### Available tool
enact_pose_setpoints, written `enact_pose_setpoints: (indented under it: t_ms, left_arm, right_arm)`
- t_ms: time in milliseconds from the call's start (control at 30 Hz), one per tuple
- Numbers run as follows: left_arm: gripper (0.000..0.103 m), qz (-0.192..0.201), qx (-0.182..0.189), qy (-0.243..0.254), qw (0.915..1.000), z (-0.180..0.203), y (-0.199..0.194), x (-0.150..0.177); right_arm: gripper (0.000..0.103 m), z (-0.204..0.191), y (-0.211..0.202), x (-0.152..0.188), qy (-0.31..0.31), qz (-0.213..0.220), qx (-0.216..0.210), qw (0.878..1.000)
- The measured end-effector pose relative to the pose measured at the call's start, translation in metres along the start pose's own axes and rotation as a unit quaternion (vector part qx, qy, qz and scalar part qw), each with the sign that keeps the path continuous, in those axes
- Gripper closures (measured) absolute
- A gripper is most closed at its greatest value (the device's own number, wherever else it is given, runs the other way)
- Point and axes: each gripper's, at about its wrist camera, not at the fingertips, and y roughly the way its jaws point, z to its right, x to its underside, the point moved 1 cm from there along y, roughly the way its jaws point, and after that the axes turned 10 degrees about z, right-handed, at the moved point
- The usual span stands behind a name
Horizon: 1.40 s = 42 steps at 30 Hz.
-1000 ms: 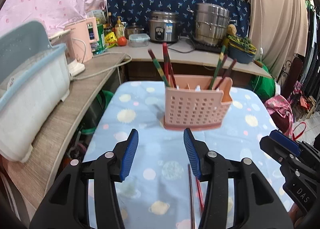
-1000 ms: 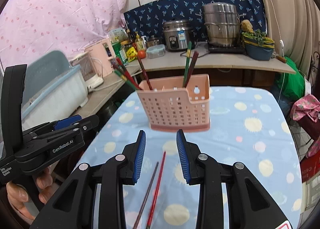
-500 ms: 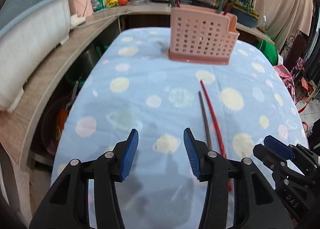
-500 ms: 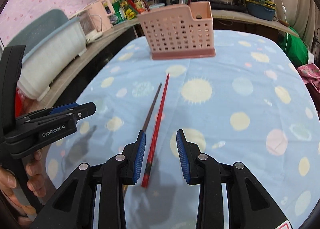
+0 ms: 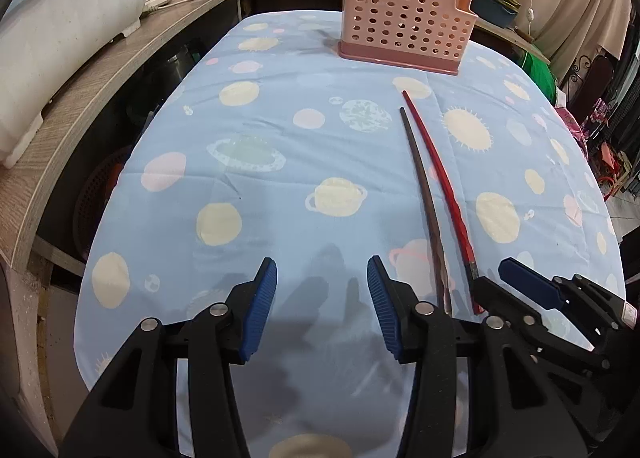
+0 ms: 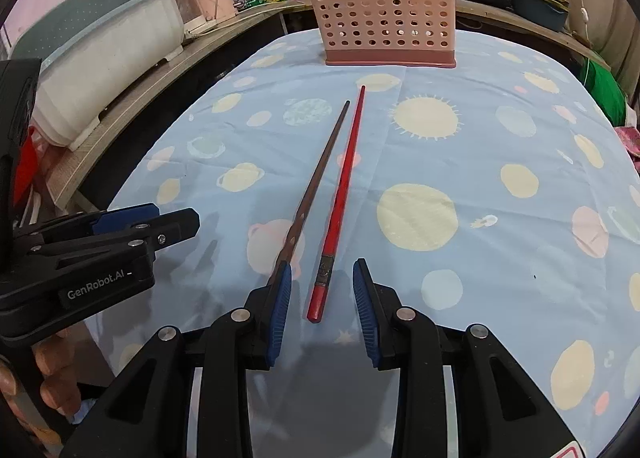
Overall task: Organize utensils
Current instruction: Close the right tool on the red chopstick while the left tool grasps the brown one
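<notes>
- The left gripper point(image 5: 322, 298) is hovering low over the blue tablecloth point(image 5: 280, 130) with its two blue pads spread wide apart, gripping nothing; only patterned cloth is showing in the gap between them.
- Just to the right of that gripper's right pad, the brown chopstick point(image 5: 424, 194) is lying flat on the cloth, its near end disappearing behind the pad and its tip pointing away toward the far end of the table.
- The red chopstick point(image 5: 444, 178) is lying right beside the brown one, on the side farther from the left gripper, the two running almost parallel and drawing close at their far tips.
- The right gripper point(image 6: 322, 298) is also standing open, its pads apart on either side of the red chopstick's point(image 6: 340, 194) thick near end, touching neither side as far as the view shows.
- The brown chopstick point(image 6: 316, 178) is passing just outside this gripper's left pad, its near end hidden behind it.
- Straight ahead of both grippers, well beyond the chopstick tips, the pink basket point(image 6: 384, 18) is standing upright on the cloth.
- In the right wrist view, the left gripper point(image 6: 160, 224) is showing to the left, beside the brown chopstick.
</notes>
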Motion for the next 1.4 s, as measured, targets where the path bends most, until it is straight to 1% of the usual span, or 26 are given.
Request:
enact_pose_setpoints:
  t_ms: [67, 167, 267, 333, 400, 433, 567, 667, 700, 900, 1133, 1267, 1333, 1400]
  left_arm:
    - [0.058, -0.002, -0.001, -0.002, 1.0000, -0.001, 0.000, 0.002]
    - [0.057, -0.005, -0.001, -0.004, 1.0000, -0.002, -0.001, 0.005]
    - [0.052, -0.006, -0.001, -0.004, 1.0000, -0.001, -0.002, 0.008]
    - [0.052, -0.008, 0.003, -0.002, 1.0000, 0.002, -0.002, 0.011]
    - [0.052, -0.011, 0.007, 0.001, 0.9999, 0.005, -0.001, 0.013]
    - [0.052, -0.013, 0.010, 0.003, 0.9999, 0.007, -0.001, 0.014]
    - [0.051, -0.017, 0.021, 0.009, 0.9996, 0.015, 0.000, 0.016]
    - [0.044, -0.018, 0.031, 0.015, 0.9992, 0.023, -0.001, 0.019]
    - [0.043, -0.018, 0.034, 0.020, 0.9991, 0.027, -0.002, 0.020]
    - [0.041, -0.025, 0.051, 0.041, 0.9976, 0.045, 0.000, 0.026]
    - [0.042, -0.042, 0.059, 0.052, 0.9961, 0.057, 0.008, 0.034]
    - [0.046, -0.039, 0.052, 0.059, 0.9961, 0.060, 0.007, 0.034]
    - [0.053, -0.037, 0.046, 0.065, 0.9961, 0.060, 0.007, 0.035]
    - [0.065, -0.037, 0.044, 0.069, 0.9959, 0.061, 0.006, 0.035]
  right_arm:
    - [0.071, -0.001, 0.002, 0.002, -0.003, -0.001, 0.003, 1.000]
    - [0.074, 0.001, 0.005, 0.005, -0.005, -0.005, 0.007, 1.000]
    - [0.083, 0.003, 0.006, 0.008, -0.010, -0.004, 0.015, 1.000]
    - [0.087, 0.005, 0.005, 0.009, -0.013, -0.002, 0.019, 1.000]
    - [0.095, 0.007, 0.004, 0.009, -0.013, 0.000, 0.023, 1.000]
    - [0.096, 0.010, 0.004, 0.010, -0.010, 0.001, 0.025, 1.000]
    - [0.096, 0.020, 0.000, 0.012, 0.004, 0.005, 0.028, 1.000]
    - [0.096, 0.028, -0.004, 0.013, 0.016, 0.008, 0.034, 0.999]
    - [0.096, 0.031, -0.005, 0.013, 0.019, 0.009, 0.037, 0.999]
    - [0.096, 0.046, -0.013, 0.018, 0.040, 0.012, 0.048, 0.998]
    - [0.096, 0.048, -0.017, 0.021, 0.046, 0.013, 0.048, 0.998]
    - [0.096, 0.048, -0.016, 0.022, 0.047, 0.014, 0.047, 0.998]
    - [0.096, 0.048, -0.016, 0.022, 0.047, 0.014, 0.047, 0.998]
    - [0.096, 0.048, -0.016, 0.022, 0.047, 0.014, 0.047, 0.998]
